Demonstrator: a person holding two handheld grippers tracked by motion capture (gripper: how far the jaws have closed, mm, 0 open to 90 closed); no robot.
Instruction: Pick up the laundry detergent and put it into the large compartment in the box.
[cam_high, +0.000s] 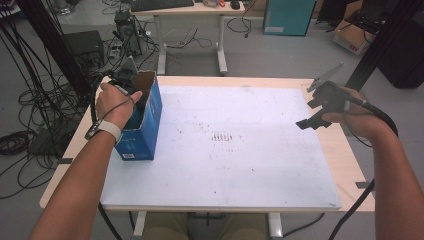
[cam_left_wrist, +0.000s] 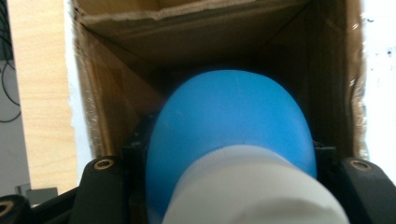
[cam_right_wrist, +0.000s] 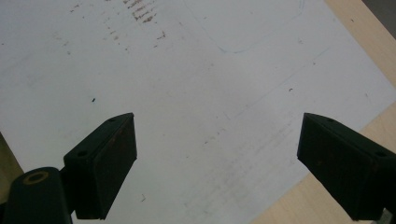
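A blue bottle (cam_left_wrist: 224, 126) with a white cap (cam_left_wrist: 254, 191) is being lowered into the open cardboard box (cam_high: 145, 120) at the left of the high view, so the step in hand looks like getting it set down inside. The left gripper (cam_high: 125, 80) is seen at the box mouth, and in the left gripper view its jaws are clamped tight on the bottle, one on each side.

It would be best kept centred, since the brown walls (cam_left_wrist: 112, 93) sit close on both sides and a flap could be snagged. The grip shouldn't be let go until the bottom is felt.

Nothing else can be made out in the box; the floor of it is hidden by the bottle.

The right gripper (cam_high: 312, 117) is held over the desk (cam_high: 225, 165) at the right of the frame, jaws spread wide, nothing in them.
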